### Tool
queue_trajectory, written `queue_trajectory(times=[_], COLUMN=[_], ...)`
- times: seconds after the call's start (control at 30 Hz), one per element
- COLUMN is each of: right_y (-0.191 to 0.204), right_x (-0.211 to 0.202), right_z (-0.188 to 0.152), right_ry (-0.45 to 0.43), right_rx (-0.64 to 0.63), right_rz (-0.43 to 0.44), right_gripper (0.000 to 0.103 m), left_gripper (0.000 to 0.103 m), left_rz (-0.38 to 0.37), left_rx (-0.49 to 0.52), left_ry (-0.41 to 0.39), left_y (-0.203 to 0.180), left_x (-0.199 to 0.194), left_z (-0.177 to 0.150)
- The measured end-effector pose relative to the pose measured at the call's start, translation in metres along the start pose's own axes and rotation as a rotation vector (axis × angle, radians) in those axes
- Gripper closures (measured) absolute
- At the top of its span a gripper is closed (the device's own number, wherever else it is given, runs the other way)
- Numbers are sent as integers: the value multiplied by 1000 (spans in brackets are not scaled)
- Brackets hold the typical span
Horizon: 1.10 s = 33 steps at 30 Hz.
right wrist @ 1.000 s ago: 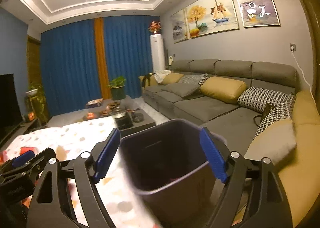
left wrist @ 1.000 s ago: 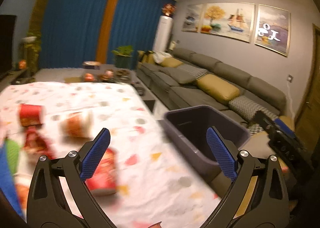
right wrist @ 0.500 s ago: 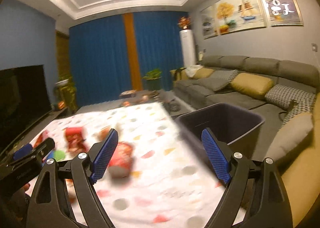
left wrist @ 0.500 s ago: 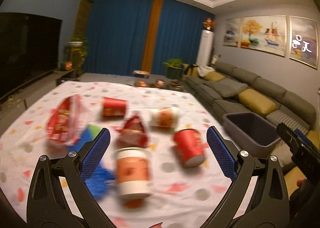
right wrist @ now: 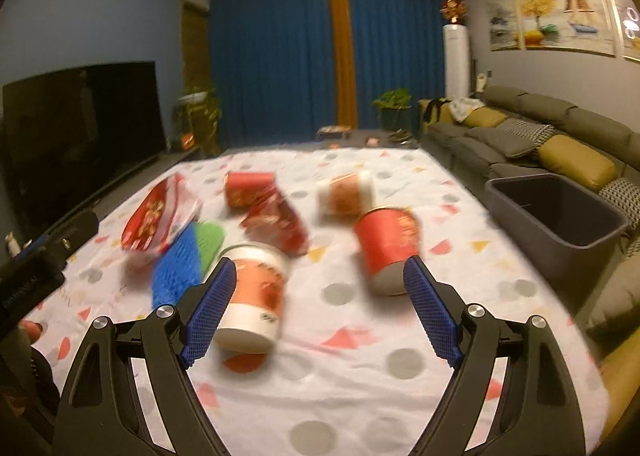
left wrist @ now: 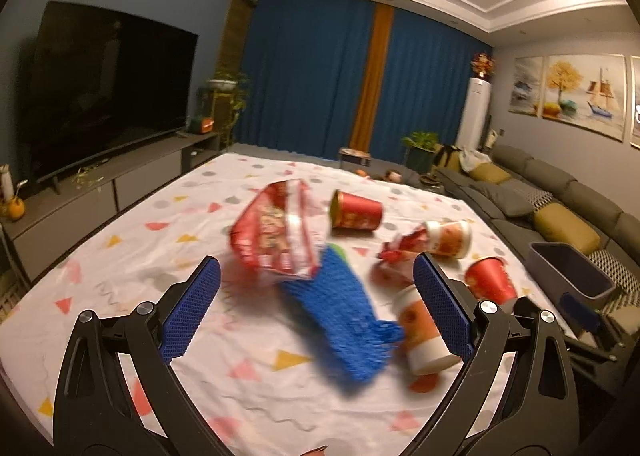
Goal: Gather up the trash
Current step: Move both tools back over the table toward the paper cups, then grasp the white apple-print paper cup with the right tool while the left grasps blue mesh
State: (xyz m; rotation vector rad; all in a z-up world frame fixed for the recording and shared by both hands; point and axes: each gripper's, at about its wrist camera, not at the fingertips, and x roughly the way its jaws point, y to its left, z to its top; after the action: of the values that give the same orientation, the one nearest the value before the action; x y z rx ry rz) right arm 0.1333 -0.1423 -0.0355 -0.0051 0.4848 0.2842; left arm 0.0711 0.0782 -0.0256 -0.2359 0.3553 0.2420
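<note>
Most of the work is left, I judge. Several cups, among them a red cup (right wrist: 386,244), a snack bag (left wrist: 276,232) and a blue wrapper (left wrist: 340,320) lie around the tabletop's middle. The bin (right wrist: 560,212) stands beside its right edge. The left gripper (left wrist: 316,304) and right gripper (right wrist: 316,304) both hover with jaws spread and empty.

A home living room is showing itself: a long grey sofa (right wrist: 532,132) is lining the right wall under framed paintings (right wrist: 552,12), with a large television (left wrist: 108,88), blue curtains (right wrist: 276,60) and potted plants (right wrist: 394,106)
</note>
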Motion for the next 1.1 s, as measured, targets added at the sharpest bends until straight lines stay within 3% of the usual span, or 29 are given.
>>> queue_trajectory(times=[0.27,0.57,0.8,0.93,1.1], right_y=[29,41,47,48,46], right_x=[41,75,88,96,97], right_z=[-7,-7,-9,-13,-13], right_ry=[107,187,220,258,256], right_rx=[14,2,-12,-12,-4], right_rz=[45,35,46,63,78], right_gripper=[22,27,30,40,44], left_gripper=[8,8,8,8,8], left_rz=[18,6,-15,-29,-48], left_rx=[-18,-25,-2,-2,-15], left_ry=[-2,26,84,128,174], left_y=[26,34,25,23,22], left_x=[2,16,33,45,55], left_z=[1,-2,-10,-16,-21])
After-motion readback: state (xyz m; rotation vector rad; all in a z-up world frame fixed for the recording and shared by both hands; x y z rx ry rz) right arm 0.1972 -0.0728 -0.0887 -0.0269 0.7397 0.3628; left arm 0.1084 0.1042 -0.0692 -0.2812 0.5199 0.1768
